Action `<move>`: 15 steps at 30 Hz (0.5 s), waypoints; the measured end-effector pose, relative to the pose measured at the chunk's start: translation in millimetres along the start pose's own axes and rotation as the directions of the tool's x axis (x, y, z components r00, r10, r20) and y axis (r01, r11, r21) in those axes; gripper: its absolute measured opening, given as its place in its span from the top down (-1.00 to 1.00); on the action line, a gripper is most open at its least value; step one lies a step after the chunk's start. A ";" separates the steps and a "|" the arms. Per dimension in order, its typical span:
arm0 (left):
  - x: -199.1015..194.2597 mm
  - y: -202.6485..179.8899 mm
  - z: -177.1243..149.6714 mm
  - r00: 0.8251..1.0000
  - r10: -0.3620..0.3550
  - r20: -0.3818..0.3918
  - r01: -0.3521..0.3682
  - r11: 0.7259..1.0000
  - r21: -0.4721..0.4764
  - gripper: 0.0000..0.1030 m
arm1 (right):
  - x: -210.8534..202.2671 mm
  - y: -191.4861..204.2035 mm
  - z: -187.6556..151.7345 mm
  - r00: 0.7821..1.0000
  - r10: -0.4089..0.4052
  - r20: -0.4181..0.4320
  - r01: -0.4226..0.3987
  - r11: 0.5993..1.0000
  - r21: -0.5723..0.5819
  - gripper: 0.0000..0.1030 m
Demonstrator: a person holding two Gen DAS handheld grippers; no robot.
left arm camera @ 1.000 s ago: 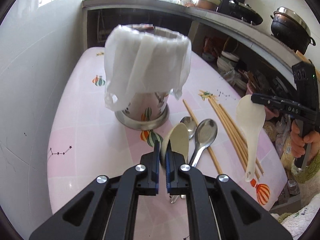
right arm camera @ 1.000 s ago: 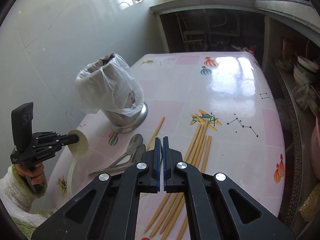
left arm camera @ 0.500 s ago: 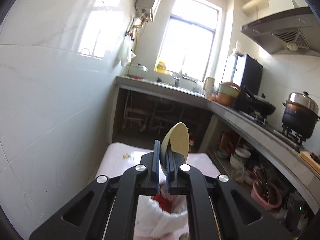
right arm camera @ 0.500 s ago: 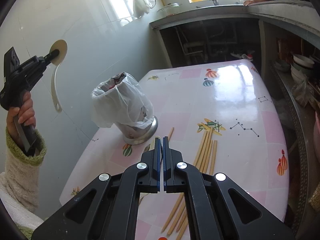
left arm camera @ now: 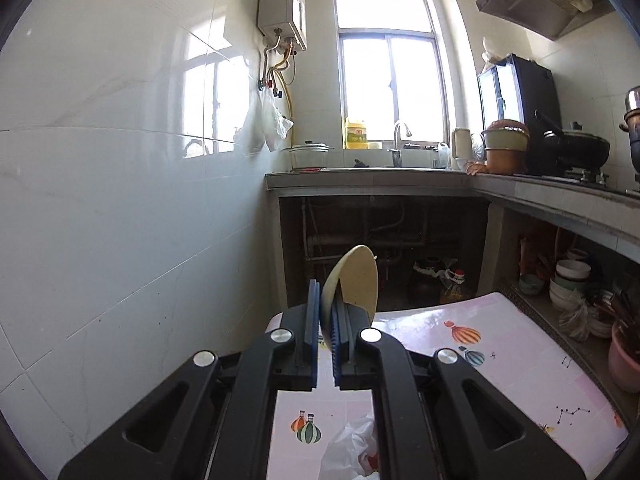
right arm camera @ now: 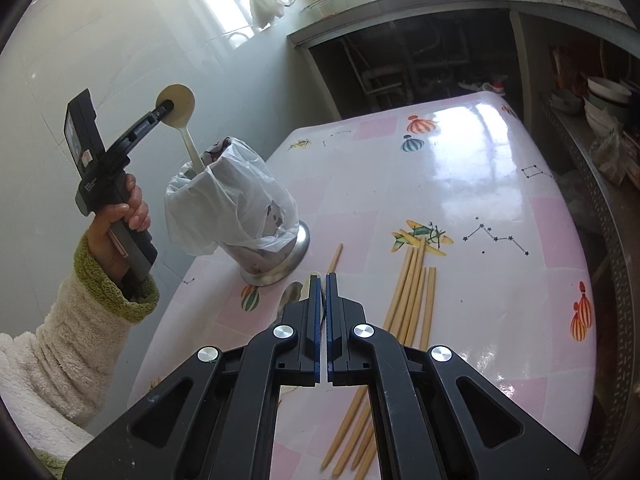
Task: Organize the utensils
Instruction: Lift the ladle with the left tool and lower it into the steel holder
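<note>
**Lowering the paddle into the lined holder**

The table [right arm camera: 472, 184] is glossy, pink-and-white checked, printed with balloons and stars. On it stands the holder [right arm camera: 276, 258], a round cup on a flared steel foot, draped in a thin, crinkled white bag [right arm camera: 224, 204]. The bag is slack and could fold over the mouth, so the handle should probably go straight down the centre, released only once it bears on the bottom.

The left gripper [right arm camera: 165, 107] is clamped on the bowl of a cream plastic rice paddle [right arm camera: 180, 108]; the paddle hangs handle-down, its tip at or just inside the holder's rim. From the left wrist, the bowl [left arm camera: 356, 280] looks matte and faintly speckled.

The right gripper [right arm camera: 321, 280] is closed on nothing, above the table. Pale, slim chopsticks [right arm camera: 412, 288] lie loosely fanned nearby.
</note>
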State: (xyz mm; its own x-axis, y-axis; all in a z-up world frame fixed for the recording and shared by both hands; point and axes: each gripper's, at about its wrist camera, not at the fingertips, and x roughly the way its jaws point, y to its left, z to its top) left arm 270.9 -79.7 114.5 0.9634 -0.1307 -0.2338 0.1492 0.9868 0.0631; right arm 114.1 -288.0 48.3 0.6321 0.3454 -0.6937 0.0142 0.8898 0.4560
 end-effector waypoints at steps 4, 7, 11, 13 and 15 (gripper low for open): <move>-1.8 -2.6 -19.6 1.000 0.003 -0.023 -0.001 0.998 0.059 0.91 | 4.4 1.1 1.4 1.000 0.008 -0.006 -0.008 1.000 -0.004 0.99; -8.8 0.0 -32.6 0.999 -0.007 -0.035 0.010 0.995 0.096 0.91 | 5.8 3.1 2.8 1.000 0.013 -0.006 -0.013 1.000 -0.011 0.99; -16.9 -0.2 -43.9 0.998 -0.015 -0.064 0.023 0.990 0.141 0.87 | 6.7 6.4 4.9 1.000 0.018 -0.006 -0.018 1.000 -0.015 0.99; -19.5 -1.8 -47.6 0.996 -0.016 -0.083 0.029 0.987 0.157 0.84 | 5.1 8.5 5.3 1.000 0.019 -0.003 -0.019 1.000 -0.018 0.99; -23.9 -4.1 -49.9 0.995 -0.020 -0.098 0.037 0.985 0.171 0.84 | 2.1 10.9 5.3 1.000 0.019 0.001 -0.019 1.000 -0.023 0.99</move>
State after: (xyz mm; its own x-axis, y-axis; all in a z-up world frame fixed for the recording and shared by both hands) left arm 236.2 -75.8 71.4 0.9339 -0.1406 -0.3287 0.2202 0.9505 0.2193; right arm 119.7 -279.2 54.7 0.6332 0.3623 -0.6840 -0.0155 0.8894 0.4568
